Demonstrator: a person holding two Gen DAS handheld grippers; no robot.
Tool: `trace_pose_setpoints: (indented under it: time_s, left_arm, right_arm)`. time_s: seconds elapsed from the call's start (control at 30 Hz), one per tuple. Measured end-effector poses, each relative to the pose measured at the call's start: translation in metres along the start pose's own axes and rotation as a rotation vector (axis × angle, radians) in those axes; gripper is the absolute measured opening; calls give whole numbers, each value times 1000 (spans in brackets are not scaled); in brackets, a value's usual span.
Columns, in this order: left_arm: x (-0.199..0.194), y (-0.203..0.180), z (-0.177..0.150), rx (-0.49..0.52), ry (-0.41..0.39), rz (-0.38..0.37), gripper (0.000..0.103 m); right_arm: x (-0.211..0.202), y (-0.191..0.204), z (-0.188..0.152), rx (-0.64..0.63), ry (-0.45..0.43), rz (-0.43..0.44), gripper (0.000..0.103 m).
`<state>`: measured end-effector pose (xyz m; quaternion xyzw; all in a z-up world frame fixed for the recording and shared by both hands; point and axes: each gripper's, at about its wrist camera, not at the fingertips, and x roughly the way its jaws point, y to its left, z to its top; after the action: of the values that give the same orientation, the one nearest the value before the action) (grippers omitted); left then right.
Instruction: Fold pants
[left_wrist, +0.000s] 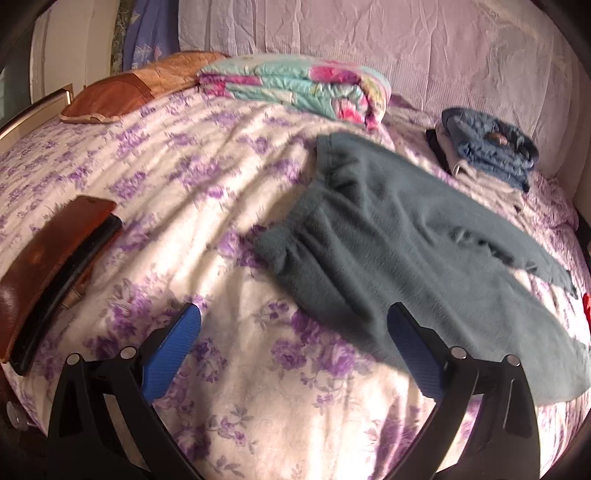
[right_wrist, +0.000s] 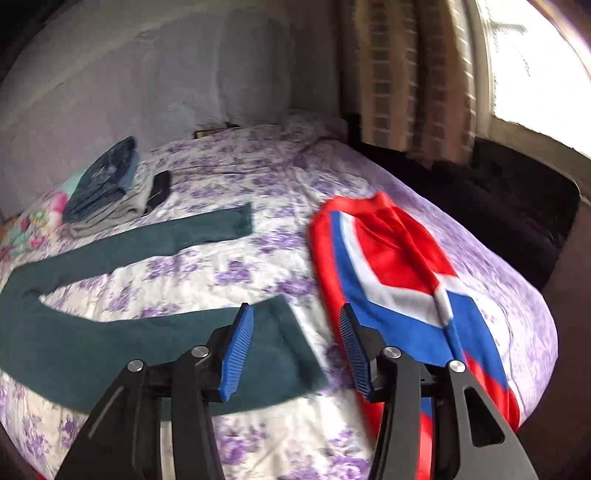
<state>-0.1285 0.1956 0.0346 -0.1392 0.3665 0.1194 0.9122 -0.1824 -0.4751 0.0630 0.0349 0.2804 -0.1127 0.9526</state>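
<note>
Dark teal pants (left_wrist: 399, 236) lie spread flat on the bed with the purple-flowered cover (left_wrist: 184, 177). In the left wrist view the waist end is nearest, ahead and to the right of my open, empty left gripper (left_wrist: 293, 317). In the right wrist view the two legs (right_wrist: 122, 332) lie apart in a V. My right gripper (right_wrist: 297, 314) is open and empty, hovering just above the cuff (right_wrist: 284, 321) of the nearer leg. The far leg's cuff (right_wrist: 236, 219) lies further back.
Red, white and blue pants (right_wrist: 399, 273) lie at the bed's right edge. A stack of folded clothes (left_wrist: 487, 147) and a folded floral quilt (left_wrist: 295, 86) sit near the wall. A brown wallet with a phone (left_wrist: 55, 266) lies at left. Curtains and a window (right_wrist: 517, 74) are at the right.
</note>
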Motion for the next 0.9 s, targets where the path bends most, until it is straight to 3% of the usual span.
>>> trace_pose_setpoints:
  time_s: [0.13, 0.17, 0.27, 0.33, 0.37, 0.47, 0.6, 0.7, 0.77, 0.83, 0.87, 0.9]
  left_arm:
    - [-28, -18, 11, 27, -105, -85, 98]
    - [-28, -27, 13, 60, -101, -97, 98]
    - [5, -61, 10, 228, 8, -77, 98]
    - [47, -74, 1, 308, 147, 33, 99]
    - [47, -86, 0, 373, 135, 119, 99]
    - [19, -112, 1, 462, 28, 90, 99]
    - [-12, -133, 24, 463, -103, 38, 99]
    - [1, -146, 42, 451, -75, -22, 99]
    - [35, -152, 45, 440, 45, -39, 99]
    - [91, -147, 37, 415, 256, -14, 99]
    - [85, -149, 33, 440, 147, -10, 99]
    - [80, -153, 32, 465, 115, 3, 99]
  right_arm:
    - [23, 58, 3, -165, 37, 68, 71]
    - [36, 70, -1, -192, 77, 80, 80]
    - [82, 95, -27, -245, 266, 121, 87]
    - [67, 93, -20, -229, 218, 127, 88]
    - [58, 91, -14, -208, 184, 148, 88]
    - [31, 96, 8, -156, 79, 188, 90]
    - [17, 158, 32, -222, -8, 310, 99]
    - [26, 231, 29, -354, 21, 433, 99]
    - [40, 282, 10, -467, 100, 509, 99]
    - [68, 328, -22, -618, 242, 526, 99]
    - [76, 341, -35, -675, 268, 496, 100]
    - [69, 338, -32, -650, 205, 523, 100]
